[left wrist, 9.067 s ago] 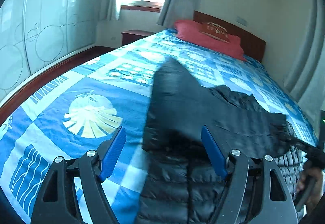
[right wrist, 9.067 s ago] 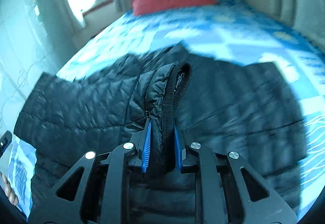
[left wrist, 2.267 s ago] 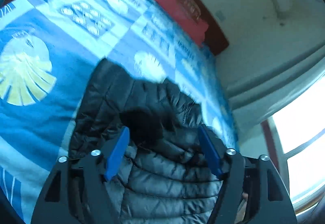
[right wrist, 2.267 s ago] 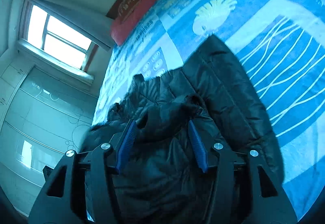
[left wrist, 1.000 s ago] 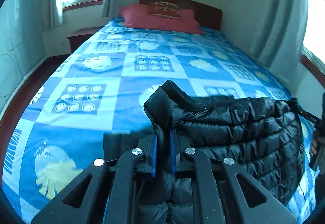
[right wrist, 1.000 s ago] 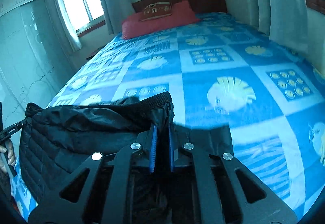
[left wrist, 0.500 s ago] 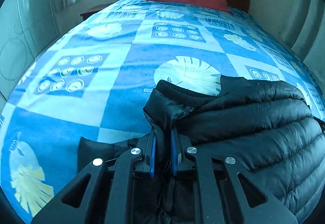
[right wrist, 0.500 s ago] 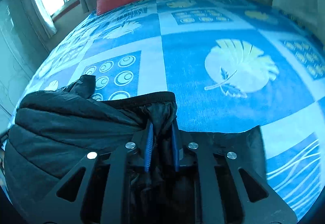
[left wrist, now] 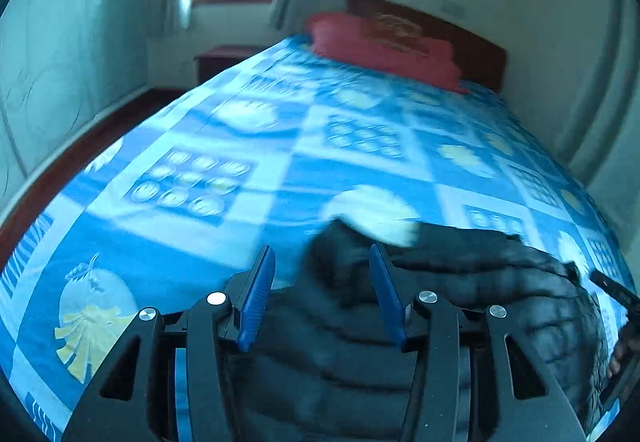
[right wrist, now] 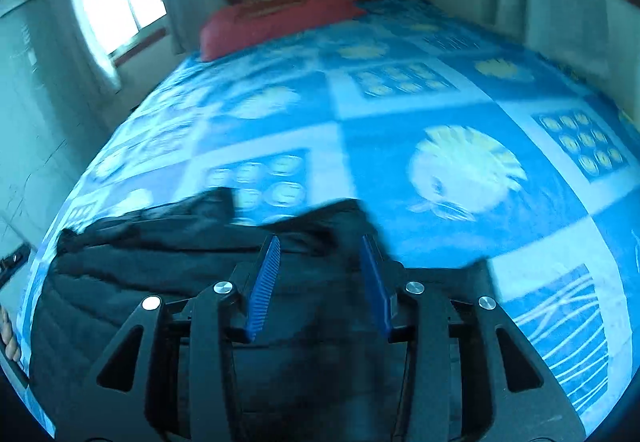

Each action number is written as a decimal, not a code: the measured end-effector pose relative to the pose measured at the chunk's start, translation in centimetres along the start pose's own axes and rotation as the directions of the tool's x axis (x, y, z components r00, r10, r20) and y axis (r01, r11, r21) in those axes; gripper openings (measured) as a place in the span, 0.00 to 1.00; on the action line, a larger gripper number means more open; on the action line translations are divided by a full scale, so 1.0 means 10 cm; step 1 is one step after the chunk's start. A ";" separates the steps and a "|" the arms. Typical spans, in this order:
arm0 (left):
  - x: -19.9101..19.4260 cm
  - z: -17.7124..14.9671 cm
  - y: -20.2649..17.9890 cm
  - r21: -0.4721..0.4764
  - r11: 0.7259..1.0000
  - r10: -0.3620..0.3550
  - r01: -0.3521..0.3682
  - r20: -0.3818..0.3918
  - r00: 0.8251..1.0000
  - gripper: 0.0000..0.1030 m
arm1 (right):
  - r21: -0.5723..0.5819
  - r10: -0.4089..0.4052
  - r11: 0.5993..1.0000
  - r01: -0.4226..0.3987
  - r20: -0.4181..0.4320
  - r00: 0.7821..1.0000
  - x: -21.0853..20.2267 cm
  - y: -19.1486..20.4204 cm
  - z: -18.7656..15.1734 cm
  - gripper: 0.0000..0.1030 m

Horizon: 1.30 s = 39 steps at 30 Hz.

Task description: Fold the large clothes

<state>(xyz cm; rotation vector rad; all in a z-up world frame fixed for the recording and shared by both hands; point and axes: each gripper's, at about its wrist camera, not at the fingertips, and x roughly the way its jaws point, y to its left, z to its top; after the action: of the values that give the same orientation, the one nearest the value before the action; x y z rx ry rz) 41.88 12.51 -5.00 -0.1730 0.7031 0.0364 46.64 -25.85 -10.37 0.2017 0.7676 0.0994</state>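
left wrist view: the left tongs (left wrist: 322, 294) stand apart, their jaws having just been opening, and the blue pads (left wrist: 258, 296) press on nothing; a corner of the black quilted jacket (left wrist: 460, 306) lies loose between them, nearer the pad at 3 o'clock. the jacket is bunched on the blue patterned bedspread (left wrist: 200, 209), filling the frame from 6 to 4 o'clock. at 4 o'clock, by the frame's edge, part of the other tool and a few fingers (left wrist: 618, 358) show. a red pillow (left wrist: 384, 49) sits at 12 o'clock against the wooden headboard (left wrist: 476, 45), with a nightstand (left wrist: 220, 59) at 10 o'clock. right wrist view: the right tongs (right wrist: 322, 282) are parted too, jaws just been opening, gripping nothing; the jacket's (right wrist: 160, 282) dark edge lies beneath and between the pads (right wrist: 266, 282), spreading from 6 to 9 o'clock over the bedspread (right wrist: 460, 113). fingertips (right wrist: 8, 334) peek in at 9 o'clock. the pillow (right wrist: 280, 13) lies at 12 o'clock.
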 end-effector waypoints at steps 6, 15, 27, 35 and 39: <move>0.40 -0.17 -0.72 0.051 0.995 -0.084 0.089 -0.094 0.992 0.48 | -0.094 0.027 0.995 -0.033 -0.067 0.997 0.36 0.58 -0.10 0.40; 0.80 -0.40 -0.89 0.146 0.989 0.031 -0.001 -0.206 0.978 0.49 | -0.175 -0.058 0.984 0.038 -0.111 0.992 0.54 0.64 -0.33 0.43; 0.57 -0.59 -0.61 0.060 0.998 0.008 0.004 -0.185 0.983 0.49 | -0.153 -0.088 0.985 0.076 -0.079 0.993 0.31 0.46 -0.58 0.48; -0.25 -0.84 -0.21 -0.025 0.999 -0.037 0.034 -0.125 0.991 0.49 | -0.028 -0.068 0.997 0.068 -0.009 0.998 -0.56 0.17 -0.85 0.57; -0.59 -1.11 0.05 -0.080 0.997 -0.008 -0.001 -0.111 0.994 0.49 | 0.033 -0.081 0.996 0.081 -0.015 0.997 -0.83 -0.04 -1.09 0.57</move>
<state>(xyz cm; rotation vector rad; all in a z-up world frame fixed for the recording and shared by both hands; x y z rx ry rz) 30.20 11.21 -9.55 -0.2543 0.8129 0.0519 33.07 -26.02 -12.48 0.2019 0.7900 0.0107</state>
